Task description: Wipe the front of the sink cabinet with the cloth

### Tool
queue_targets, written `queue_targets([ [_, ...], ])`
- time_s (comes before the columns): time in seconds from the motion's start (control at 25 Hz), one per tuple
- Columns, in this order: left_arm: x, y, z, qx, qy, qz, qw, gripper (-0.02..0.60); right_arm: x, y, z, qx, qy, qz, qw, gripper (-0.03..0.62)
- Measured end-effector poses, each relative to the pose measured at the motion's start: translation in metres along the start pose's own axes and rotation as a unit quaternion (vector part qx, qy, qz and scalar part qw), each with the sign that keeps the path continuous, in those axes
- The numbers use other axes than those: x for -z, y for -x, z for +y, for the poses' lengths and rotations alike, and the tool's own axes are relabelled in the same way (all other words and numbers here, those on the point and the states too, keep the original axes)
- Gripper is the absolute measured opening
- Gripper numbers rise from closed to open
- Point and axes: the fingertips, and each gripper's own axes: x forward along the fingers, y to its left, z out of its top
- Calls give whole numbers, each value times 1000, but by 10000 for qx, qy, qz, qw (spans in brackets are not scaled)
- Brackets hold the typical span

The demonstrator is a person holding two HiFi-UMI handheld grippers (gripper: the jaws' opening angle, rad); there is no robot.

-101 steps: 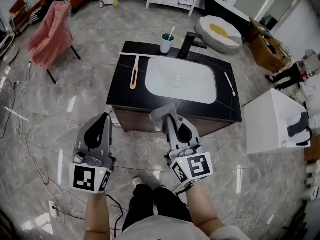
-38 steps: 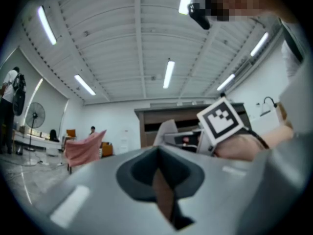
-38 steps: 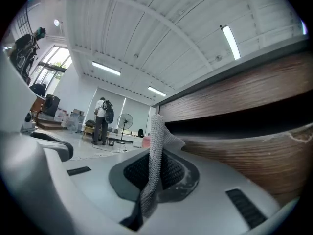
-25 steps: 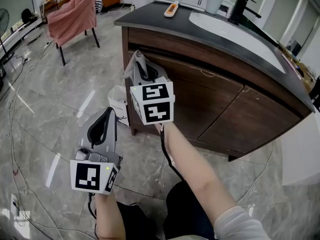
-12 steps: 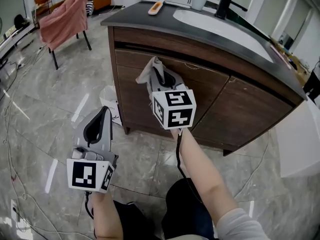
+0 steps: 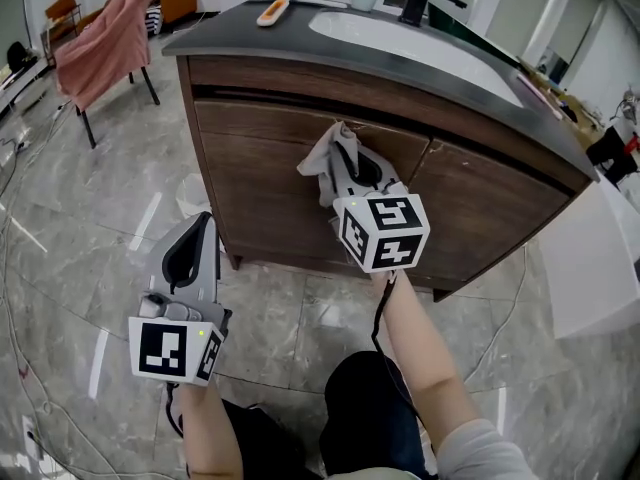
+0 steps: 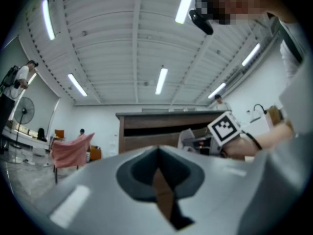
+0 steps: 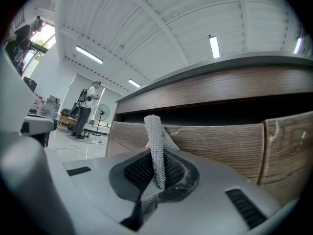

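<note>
Cloth (image 8: 155,146) gripped in jaws of right gripper (image 8: 150,182) near cabinet front (image 6: 262,173); left gripper (image 7: 159,182) closed.

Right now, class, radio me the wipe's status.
Right gripper shut on cloth, at cabinet front; contact unclear. Left gripper shut, empty, low. Nothing in the way.

Grey left tool (image 6: 203,224) and right tool (image 6: 347,154) with black-and-white marker cubes (image 6: 385,232), black cable (image 6: 381,320), pale sleeve (image 6: 472,454).

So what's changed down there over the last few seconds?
The right claw, shut on the cloth, slid rightward along the cabinet front, from its left edge toward the middle. The left claw stayed low, holding nothing.
</note>
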Motion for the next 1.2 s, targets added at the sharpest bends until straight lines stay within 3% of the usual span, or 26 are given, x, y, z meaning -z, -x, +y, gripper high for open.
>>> queue_targets([
  [0.84, 7, -14, -17, 200, 138, 13, 9997, 5, 9, 70, -95, 782, -14, -12, 9969, 6],
  [1.2, 6, -12, -19, 205, 134, 19, 9997, 5, 32, 73, -94, 941, -10, 4, 9956, 6],
])
